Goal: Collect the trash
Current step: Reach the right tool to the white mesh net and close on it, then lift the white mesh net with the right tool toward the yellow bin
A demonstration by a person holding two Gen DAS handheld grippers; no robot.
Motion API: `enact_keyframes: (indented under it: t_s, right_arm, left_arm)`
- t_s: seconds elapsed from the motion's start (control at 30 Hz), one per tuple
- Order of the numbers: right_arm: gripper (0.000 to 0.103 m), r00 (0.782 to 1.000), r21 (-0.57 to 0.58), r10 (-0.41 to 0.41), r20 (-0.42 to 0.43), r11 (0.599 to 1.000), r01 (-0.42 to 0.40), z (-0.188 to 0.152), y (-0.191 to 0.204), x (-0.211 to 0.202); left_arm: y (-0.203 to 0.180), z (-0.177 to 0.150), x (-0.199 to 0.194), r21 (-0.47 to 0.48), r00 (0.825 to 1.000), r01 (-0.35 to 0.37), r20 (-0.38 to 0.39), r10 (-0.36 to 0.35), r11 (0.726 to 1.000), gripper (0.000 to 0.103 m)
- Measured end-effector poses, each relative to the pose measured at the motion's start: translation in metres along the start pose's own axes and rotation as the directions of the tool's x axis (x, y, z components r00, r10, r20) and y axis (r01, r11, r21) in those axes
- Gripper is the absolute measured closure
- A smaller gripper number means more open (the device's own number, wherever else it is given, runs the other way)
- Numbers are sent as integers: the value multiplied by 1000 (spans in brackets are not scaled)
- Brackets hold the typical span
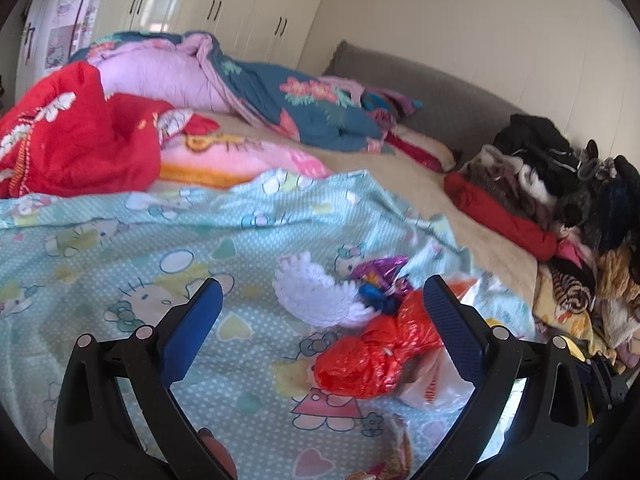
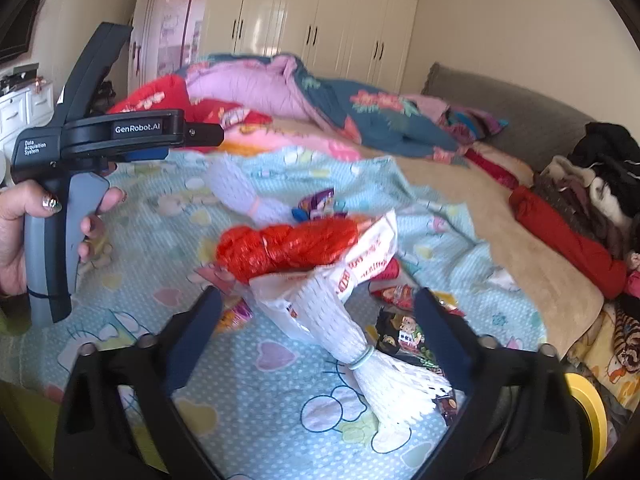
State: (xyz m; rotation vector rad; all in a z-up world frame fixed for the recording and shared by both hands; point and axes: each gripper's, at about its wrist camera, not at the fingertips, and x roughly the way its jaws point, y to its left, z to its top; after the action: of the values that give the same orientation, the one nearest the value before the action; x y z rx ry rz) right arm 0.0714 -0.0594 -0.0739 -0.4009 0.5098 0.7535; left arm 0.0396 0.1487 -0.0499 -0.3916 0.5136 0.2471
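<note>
Both tools, left tool (image 1: 320, 320) and right tool (image 2: 318, 320), gape empty; the red bag (image 2: 288, 246) looks light, crinkly, slippery; pinch its twisted middle.

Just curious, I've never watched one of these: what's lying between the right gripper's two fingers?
In the right wrist view, a white foam net sleeve lies between them, tied with a pale band, upon a white plastic bag.

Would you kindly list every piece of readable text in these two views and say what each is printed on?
"GenRobot.AI": on the left gripper body, right wrist view.
"Data Acquisition System": on the same gripper's rear housing.
Red print on the white plastic bag: too distorted to read.
Print on the snack wrappers: too small to read.
</note>
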Motion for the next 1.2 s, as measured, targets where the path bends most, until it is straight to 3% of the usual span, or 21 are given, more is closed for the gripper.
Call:
enact_keyframes:
  t_s: [0.1, 0.2, 0.4, 0.47, 0.67, 0.73, 0.8, 0.93, 0.97, 1.2]
  right_arm:
    - [33, 997, 5, 32, -65, 999, -32, -1, -4, 17]
    - [37, 994, 0, 38, -101, 999, -38, -1, -5, 32]
    - [60, 985, 14, 48, -164, 999, -47, -3, -9, 52]
    - [73, 983, 27, 69, -171, 997, -66, -4, -10, 55]
    - [83, 983, 115, 114, -143, 989, -98, -9, -18, 51]
    - [84, 985, 151, 127, -119, 983, -108, -9, -21, 46]
    - [84, 986, 181, 140, -93, 976, -121, -8, -24, 39]
    - [84, 987, 227, 152, -56, 964, -136, -5, -29, 27]
    - [84, 987, 239, 156, -47, 961, -140, -4, -31, 24]
    - [84, 986, 297, 166, 5, 941, -159, 1, -41, 4]
  left_arm:
    - [8, -1, 14, -47, 998, 53, -37, -55, 997, 11]
    - [15, -1, 31, -88, 996, 37, -80, -44, 995, 11]
    - [17, -3, 54, -118, 989, 81, -117, -95, 990, 11]
    - [16, -5, 59, -127, 986, 87, -130, -104, 988, 11]
    - [19, -5, 68, -170, 984, 80, -141, -104, 982, 11]
    - [18, -5, 68, -162, 985, 80, -140, -103, 984, 19]
    - [18, -5, 66, -158, 987, 65, -134, -86, 985, 39]
    - [20, -4, 56, -179, 989, 79, -107, -99, 981, 65]
    - [20, -4, 54, -177, 990, 82, -102, -101, 981, 76]
    - [6, 15, 22, -120, 992, 115, -33, -119, 986, 80]
